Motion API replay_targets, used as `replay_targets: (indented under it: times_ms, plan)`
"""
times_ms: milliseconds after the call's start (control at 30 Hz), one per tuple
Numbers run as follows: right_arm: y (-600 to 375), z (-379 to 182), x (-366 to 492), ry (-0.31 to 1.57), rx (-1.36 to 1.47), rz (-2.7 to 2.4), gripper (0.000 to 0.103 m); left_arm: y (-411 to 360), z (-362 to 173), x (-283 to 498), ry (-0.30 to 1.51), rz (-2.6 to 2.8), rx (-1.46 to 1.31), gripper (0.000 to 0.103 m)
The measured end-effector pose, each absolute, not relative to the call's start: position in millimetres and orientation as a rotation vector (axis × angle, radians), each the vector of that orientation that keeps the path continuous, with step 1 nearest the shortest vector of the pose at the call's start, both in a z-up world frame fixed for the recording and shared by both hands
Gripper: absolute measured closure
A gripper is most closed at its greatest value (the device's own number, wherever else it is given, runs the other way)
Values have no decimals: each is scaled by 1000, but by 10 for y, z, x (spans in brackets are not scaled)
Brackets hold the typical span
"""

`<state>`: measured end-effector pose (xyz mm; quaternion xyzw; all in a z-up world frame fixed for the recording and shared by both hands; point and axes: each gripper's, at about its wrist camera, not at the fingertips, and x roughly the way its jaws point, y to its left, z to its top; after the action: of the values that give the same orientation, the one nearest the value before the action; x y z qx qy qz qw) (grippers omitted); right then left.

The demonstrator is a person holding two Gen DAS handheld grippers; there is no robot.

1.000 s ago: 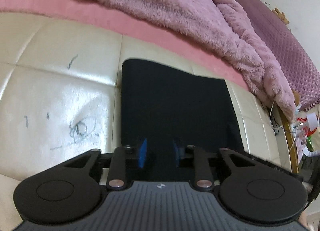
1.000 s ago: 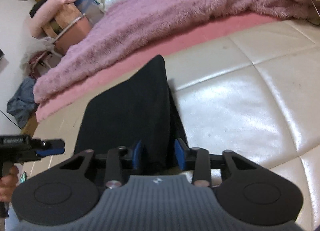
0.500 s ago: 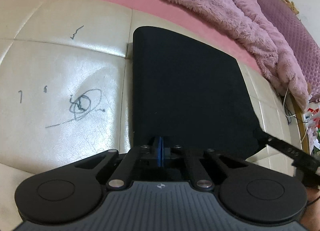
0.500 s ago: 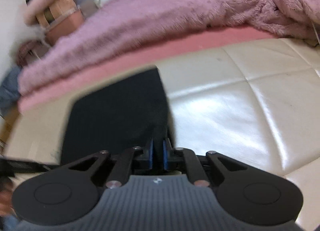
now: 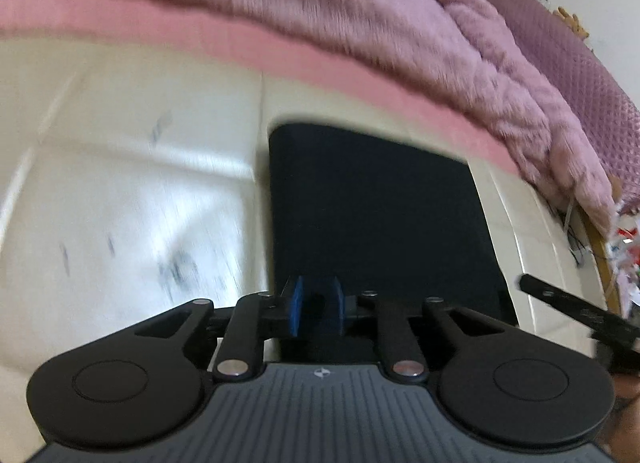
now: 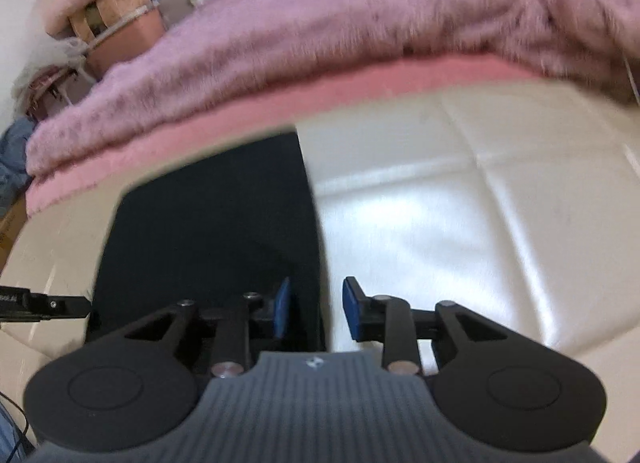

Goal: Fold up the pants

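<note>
The black pants [image 5: 376, 215] lie folded into a flat rectangle on a cream quilted leather surface [image 5: 120, 191]. My left gripper [image 5: 318, 309] is at their near left corner, its blue pads parted and opening, with the dark near edge between them but not pinched. In the right wrist view the pants [image 6: 208, 231] fill the lower left. My right gripper [image 6: 318, 313] straddles their near right edge, jaws opening, with a clear gap on either side of the cloth. Each view shows a black finger of the other gripper at its side edge.
A fluffy mauve blanket [image 5: 320, 3] on a pink sheet [image 5: 200, 35] borders the far side. Pen scribbles [image 5: 176, 267] mark the leather left of the pants. A purple cushion [image 5: 580, 75] stands far right. Bags and clothes [image 6: 112, 15] pile up beyond the bed.
Half a second ago both grippers were shut on the pants' near edge; both have now parted their pads. The left wrist view has pulled back a little from the pants.
</note>
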<state>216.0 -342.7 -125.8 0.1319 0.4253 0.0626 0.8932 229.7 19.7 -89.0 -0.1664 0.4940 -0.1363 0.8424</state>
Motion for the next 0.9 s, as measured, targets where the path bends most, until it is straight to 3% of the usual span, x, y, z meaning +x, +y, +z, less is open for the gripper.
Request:
replay_targets:
  times_ms: [167,367,667,900]
  plan:
    - [-3314,-1044,2512,804,205,203,79,150,-787,2583,957,-196,-308,85]
    - [-3078,-1142,2987,799,116,238,94,-56,-920,2876,959,-212,-302,85]
    - [-3080,-1545,3417,856,87,202,100,-65,-1224,3132,967,-164,-263,97]
    - [-3079,-1768,3509,880,72,187,101,-89,-1306,3286,958,-169,-249,97]
